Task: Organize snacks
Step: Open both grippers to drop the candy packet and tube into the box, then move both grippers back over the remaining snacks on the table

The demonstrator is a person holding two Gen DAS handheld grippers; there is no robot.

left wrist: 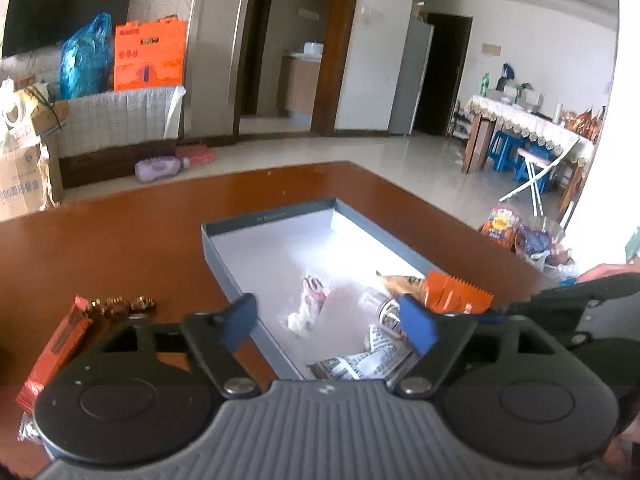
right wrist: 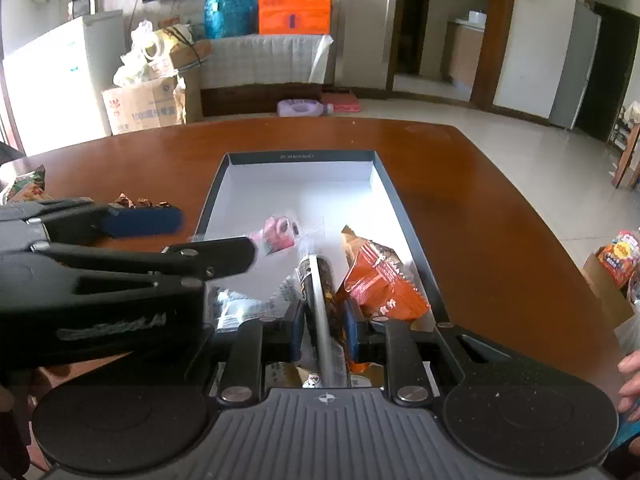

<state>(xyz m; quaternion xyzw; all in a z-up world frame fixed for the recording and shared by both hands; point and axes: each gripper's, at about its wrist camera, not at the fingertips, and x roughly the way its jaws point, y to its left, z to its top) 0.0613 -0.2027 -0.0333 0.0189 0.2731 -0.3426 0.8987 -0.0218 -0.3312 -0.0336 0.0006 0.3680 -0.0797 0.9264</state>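
The right tongs [right wrist: 324,330] clamp a dark snack packet [right wrist: 320,300] over the tray's [right wrist: 300,157] near end, just left of an orange packet [right wrist: 380,284]; the left tongs [right wrist: 192,236] hover spread at left.

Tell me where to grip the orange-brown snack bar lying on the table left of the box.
Take the snack bar across its narrow width near the middle, from above. It lies flat on the table, long and slim, so the open left gripper fingers can straddle it.

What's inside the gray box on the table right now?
The gray box holds a pink candy, an orange packet and a dark snack stick gripped by the right gripper; wrappers beneath are partly hidden.
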